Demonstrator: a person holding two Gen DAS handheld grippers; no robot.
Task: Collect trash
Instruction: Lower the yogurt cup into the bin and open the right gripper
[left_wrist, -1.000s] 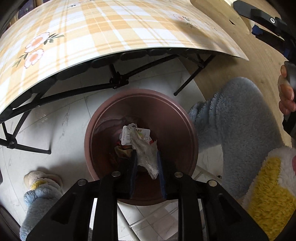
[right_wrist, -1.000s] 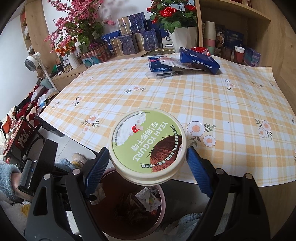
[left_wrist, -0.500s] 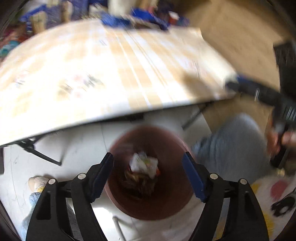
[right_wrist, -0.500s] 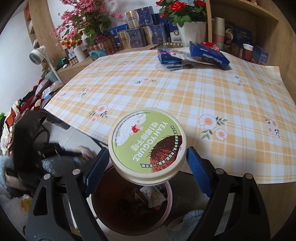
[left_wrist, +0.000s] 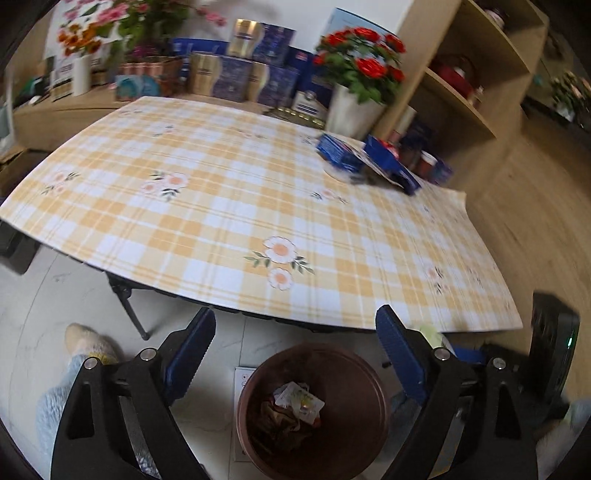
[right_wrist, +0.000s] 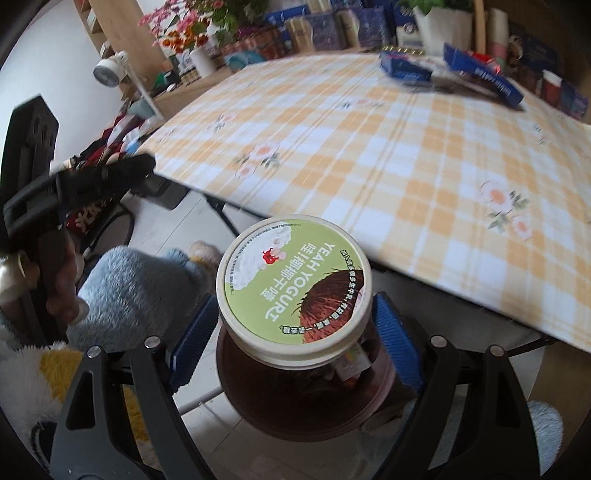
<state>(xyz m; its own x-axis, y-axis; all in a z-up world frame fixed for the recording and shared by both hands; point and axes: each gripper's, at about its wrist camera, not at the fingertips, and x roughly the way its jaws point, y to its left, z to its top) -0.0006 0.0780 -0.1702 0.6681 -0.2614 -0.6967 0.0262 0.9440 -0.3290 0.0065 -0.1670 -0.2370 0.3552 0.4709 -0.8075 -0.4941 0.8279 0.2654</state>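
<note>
My left gripper (left_wrist: 295, 350) is open and empty, raised above the brown trash bin (left_wrist: 364, 413) on the floor; crumpled wrappers (left_wrist: 295, 400) lie inside it. My right gripper (right_wrist: 293, 332) is shut on a yogurt tub (right_wrist: 293, 280) with a green "YEAH YOGURT" lid, held directly over the same bin (right_wrist: 295, 410). The left gripper's body (right_wrist: 74, 184) shows at the left of the right wrist view. Blue packets (left_wrist: 369, 158) lie at the far side of the checked table (left_wrist: 221, 206).
The table edge overhangs just beyond the bin. Folding table legs (left_wrist: 127, 306) stand at the left. The person's fuzzy blue legs and slipper (left_wrist: 88, 343) are beside the bin. Flower pots, boxes and a wooden shelf (left_wrist: 461, 92) stand behind the table.
The left gripper opened and dropped its crumpled wrapper into the bin, then lifted and tilted up toward the table. The right gripper carried the yogurt tub over the bin.
</note>
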